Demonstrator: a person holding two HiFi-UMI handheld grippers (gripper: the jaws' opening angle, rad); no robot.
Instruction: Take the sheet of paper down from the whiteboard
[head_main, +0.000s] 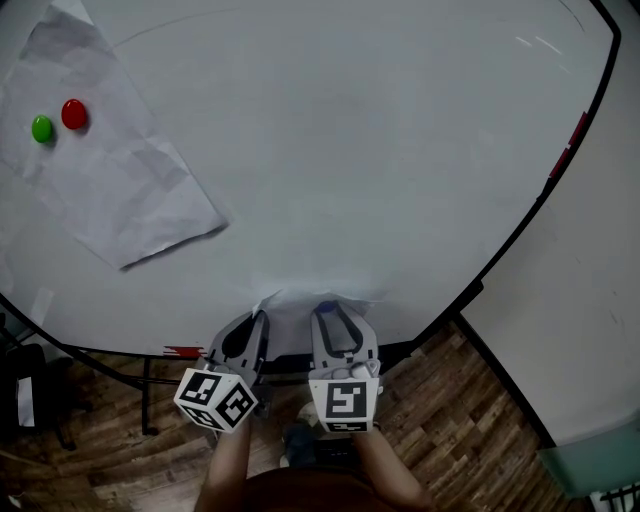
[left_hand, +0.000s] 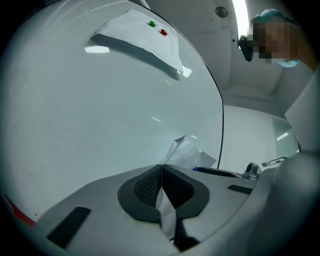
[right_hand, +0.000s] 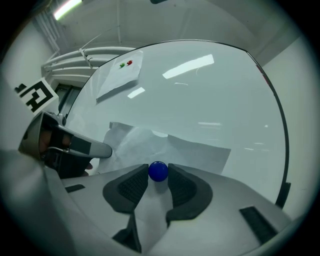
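Two tongs meet low on the whiteboard (head_main: 380, 150): left tongs (left_hand: 161, 172) pinch the sheet of paper (right_hand: 190, 150), right tongs (head_main: 338, 322) clasp its blue magnet (right_hand: 158, 171). The sheet looks not yet freed.

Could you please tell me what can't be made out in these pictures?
1. Blue magnet: hidden behind the right gripper in the head view.
2. Near sheet: mostly hidden behind the left gripper and the right gripper in the head view.
3. Far sheet: left corner cut off by the head view's edge.
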